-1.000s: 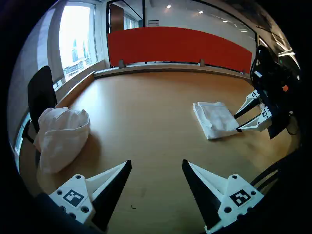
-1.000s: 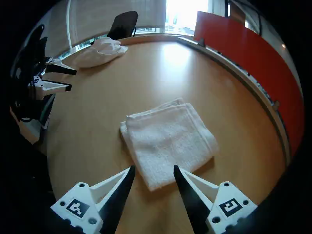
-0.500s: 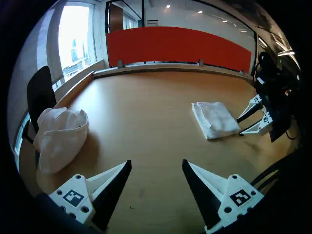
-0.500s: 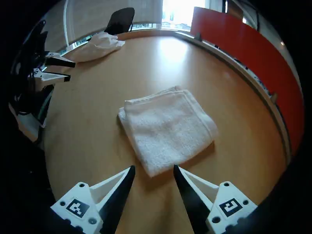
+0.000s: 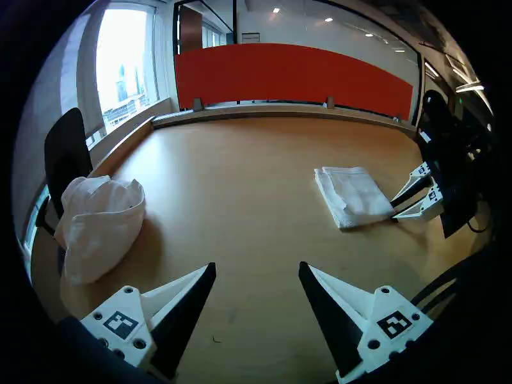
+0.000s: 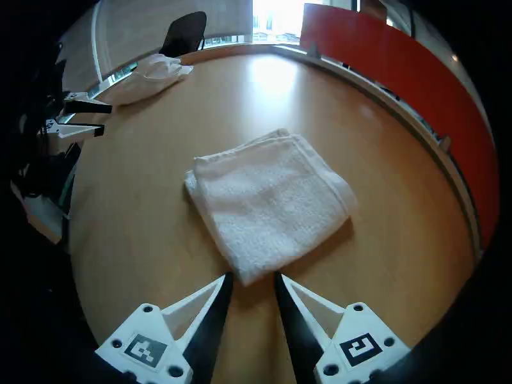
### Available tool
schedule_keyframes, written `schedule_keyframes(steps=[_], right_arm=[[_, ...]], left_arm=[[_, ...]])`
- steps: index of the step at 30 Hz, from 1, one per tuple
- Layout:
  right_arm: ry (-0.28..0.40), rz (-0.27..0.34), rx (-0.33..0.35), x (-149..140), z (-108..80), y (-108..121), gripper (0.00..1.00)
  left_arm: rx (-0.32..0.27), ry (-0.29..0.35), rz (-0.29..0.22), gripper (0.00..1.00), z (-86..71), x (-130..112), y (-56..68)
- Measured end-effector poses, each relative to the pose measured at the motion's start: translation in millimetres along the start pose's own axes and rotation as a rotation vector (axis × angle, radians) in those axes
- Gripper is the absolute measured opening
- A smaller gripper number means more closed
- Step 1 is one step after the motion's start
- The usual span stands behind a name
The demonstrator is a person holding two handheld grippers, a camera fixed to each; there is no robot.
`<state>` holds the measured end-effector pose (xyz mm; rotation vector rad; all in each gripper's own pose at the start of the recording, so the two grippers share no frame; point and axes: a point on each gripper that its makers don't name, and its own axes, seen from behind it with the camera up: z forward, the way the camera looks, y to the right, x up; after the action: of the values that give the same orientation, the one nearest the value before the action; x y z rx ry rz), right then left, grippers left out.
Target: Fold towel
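Note:
A white towel (image 6: pixel 272 198), folded into a thick square, lies flat on the wooden table (image 6: pixel 160 192). Its near corner reaches just between the tips of my right gripper (image 6: pixel 252 276). That gripper hovers low over the table with a narrow gap, and its fingers do not press the cloth. In the left gripper view the towel (image 5: pixel 352 195) lies at the right, with the right gripper (image 5: pixel 400 210) at its edge. My left gripper (image 5: pixel 256 265) stands wide open over bare table, far from the towel, holding nothing. It appears as the left gripper (image 6: pixel 86 120) in the right gripper view.
A crumpled white cloth heap (image 5: pixel 99 221) sits at the table's left edge, beside a black chair (image 5: pixel 64 153). A red partition (image 5: pixel 294 70) runs along the table's far side. The heap (image 6: pixel 150 77) and a chair (image 6: pixel 182 32) lie far off in the right gripper view.
My right gripper has drawn back from over the towel to its near corner, and its fingers have come closer together. The left gripper and the towel have stayed put.

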<state>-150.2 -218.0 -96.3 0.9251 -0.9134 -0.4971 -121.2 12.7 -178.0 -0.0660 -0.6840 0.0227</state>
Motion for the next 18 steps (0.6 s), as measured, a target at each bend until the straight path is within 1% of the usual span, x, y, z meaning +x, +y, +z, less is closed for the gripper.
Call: schedule_keyframes(steps=[3,6,12,14,18], right_arm=[[0.002,0.008,-0.003,-0.4,-0.5,-0.1,0.4],[0.002,0.016,-0.007,-1.1,-1.4,0.3,0.3],[-0.002,0.03,-0.006,-3.6,-0.8,-0.2,0.07],[0.002,0.036,-0.005,-2.7,-1.1,-0.6,0.04],[0.011,0.038,0.002,0.6,-3.3,-1.5,0.03]], left_arm=[[0.001,0.0,-0.001,0.96,-0.5,-0.4,-0.9],[0.002,-0.001,-0.001,0.96,-0.6,-1.1,-1.2],[0.0,-0.001,0.001,0.96,-0.7,-1.3,-1.1],[-0.001,0.0,0.002,0.97,-0.8,-1.4,-0.9],[-0.003,0.001,0.003,0.96,-0.6,-1.1,-0.6]])
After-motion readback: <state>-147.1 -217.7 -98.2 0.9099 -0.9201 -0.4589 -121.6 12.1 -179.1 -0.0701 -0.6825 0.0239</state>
